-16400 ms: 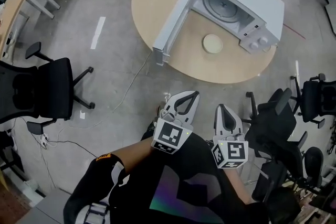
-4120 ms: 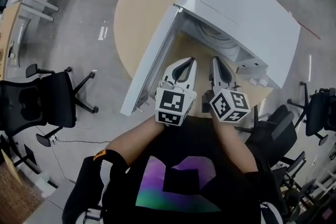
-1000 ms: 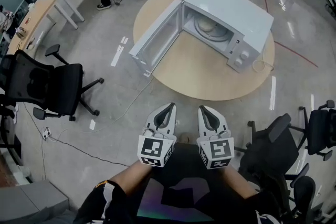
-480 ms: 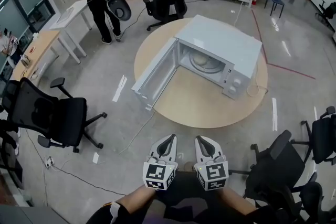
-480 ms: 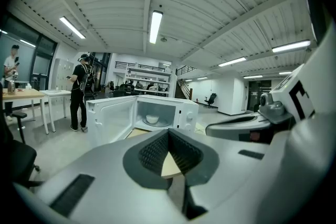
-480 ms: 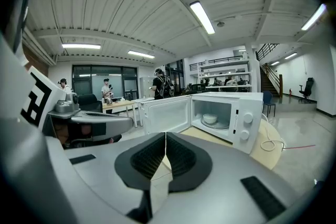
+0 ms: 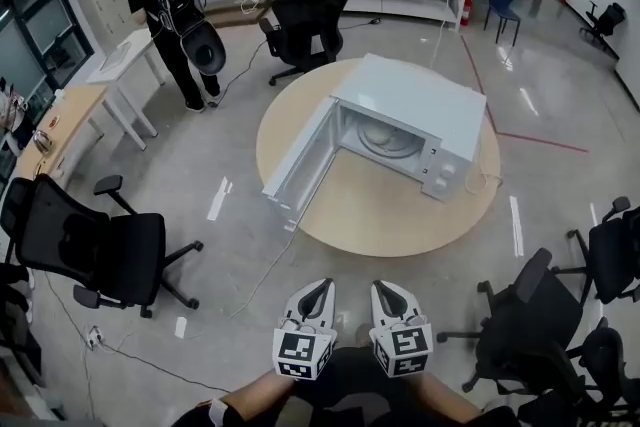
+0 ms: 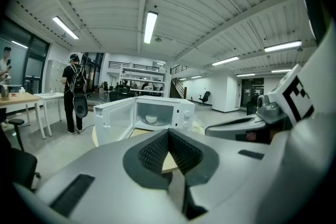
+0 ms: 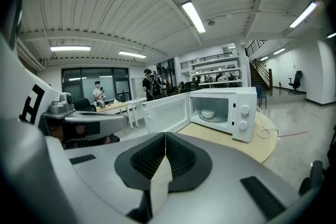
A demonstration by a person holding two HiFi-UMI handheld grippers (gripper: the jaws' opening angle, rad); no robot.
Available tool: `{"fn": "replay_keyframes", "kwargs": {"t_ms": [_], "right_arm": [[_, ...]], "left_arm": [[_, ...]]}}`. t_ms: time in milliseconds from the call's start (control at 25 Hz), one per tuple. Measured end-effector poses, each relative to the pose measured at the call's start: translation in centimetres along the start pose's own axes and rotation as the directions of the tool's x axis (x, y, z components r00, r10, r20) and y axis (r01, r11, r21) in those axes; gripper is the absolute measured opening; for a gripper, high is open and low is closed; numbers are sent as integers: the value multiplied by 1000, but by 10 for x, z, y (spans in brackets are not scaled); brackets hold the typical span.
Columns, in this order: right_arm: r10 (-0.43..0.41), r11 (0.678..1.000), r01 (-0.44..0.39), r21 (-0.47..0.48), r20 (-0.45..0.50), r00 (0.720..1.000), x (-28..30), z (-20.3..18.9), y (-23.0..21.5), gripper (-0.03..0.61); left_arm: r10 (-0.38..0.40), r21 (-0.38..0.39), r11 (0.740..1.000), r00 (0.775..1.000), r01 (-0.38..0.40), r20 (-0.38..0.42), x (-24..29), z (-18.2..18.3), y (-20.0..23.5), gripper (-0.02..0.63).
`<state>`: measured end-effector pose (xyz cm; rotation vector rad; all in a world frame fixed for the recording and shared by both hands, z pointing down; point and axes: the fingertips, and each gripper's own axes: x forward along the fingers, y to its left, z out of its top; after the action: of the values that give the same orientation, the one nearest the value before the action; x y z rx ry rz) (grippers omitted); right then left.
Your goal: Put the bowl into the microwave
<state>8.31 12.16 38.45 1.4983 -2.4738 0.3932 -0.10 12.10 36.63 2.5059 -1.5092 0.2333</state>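
Note:
The white microwave (image 7: 405,115) stands on a round wooden table (image 7: 380,215) with its door (image 7: 300,160) swung wide open to the left. The pale bowl (image 7: 388,137) sits inside on the turntable. It also shows in the left gripper view as the bowl (image 8: 150,119) and in the right gripper view as the bowl (image 9: 208,113). My left gripper (image 7: 318,287) and right gripper (image 7: 385,289) hang side by side over the floor, well short of the table. Both are shut with nothing between the jaws, seen up close on the left gripper (image 8: 169,134) and the right gripper (image 9: 166,136).
Black office chairs stand at the left (image 7: 90,250), behind the table (image 7: 308,25) and at the right (image 7: 530,315). A person (image 7: 170,15) stands by a desk (image 7: 110,65) at the back left. A cable (image 7: 260,265) trails across the floor from the table.
Both grippers have drawn back from the table, which now lies farther off in the view. The bowl, earlier on the table before the microwave, now sits inside it.

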Motion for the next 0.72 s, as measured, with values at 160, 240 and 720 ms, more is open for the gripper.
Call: {"fn": "replay_keyframes", "kwargs": {"t_ms": [160,240,720], "right_arm": [[-15,1000,14,-7,-13,1000,-11,-3,13,18],[-21,1000,21,-11,-12,1000,-16,-3,18,18],[-24,1000,24,-13,-34,999,-43,-27,55,18]], "left_arm": [[-5,-17,1000,1000,5,-16,-15,-6,4,46],[-11,-20,1000,1000,11,-11,-21,-6,4,46],[-44,-32,999,999,43,-25,-59,-28,-5,46]]}}
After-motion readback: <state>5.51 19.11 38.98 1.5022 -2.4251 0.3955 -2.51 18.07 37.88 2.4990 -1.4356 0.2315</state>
